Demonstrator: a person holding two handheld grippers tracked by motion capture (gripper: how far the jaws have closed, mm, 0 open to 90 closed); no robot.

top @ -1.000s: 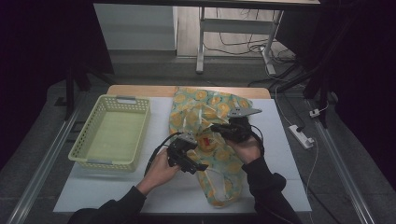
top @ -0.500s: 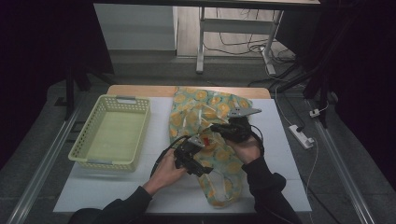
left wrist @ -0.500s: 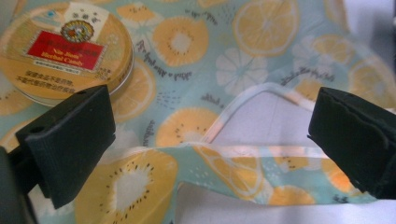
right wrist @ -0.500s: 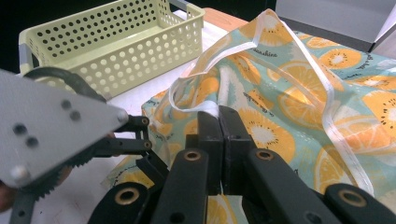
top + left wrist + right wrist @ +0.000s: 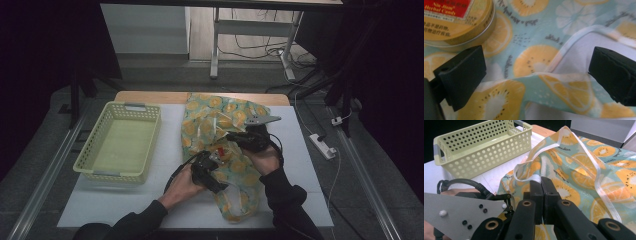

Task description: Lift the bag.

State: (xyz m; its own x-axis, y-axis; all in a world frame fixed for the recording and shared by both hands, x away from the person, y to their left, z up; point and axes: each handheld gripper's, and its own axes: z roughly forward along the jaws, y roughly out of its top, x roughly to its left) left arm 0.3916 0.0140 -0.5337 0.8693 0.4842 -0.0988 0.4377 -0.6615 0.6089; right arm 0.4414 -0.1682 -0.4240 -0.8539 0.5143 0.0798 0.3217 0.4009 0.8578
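A: What's nearest?
B: The left gripper (image 5: 212, 161), jaws wide apart over the fruit-print cloth bag (image 5: 225, 125), holding nothing; a round candy tin (image 5: 456, 22) lies on the bag.
A: And the right gripper (image 5: 541, 185)?
B: Clamped on the bag's white-trimmed edge. Left of the bag, the perforated plastic basket (image 5: 120, 142).

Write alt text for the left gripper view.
The left gripper hangs open over a fruit-print cloth with a white-edged fold between its jaws. A round gold candy tin with a red label lies on the cloth at upper left.
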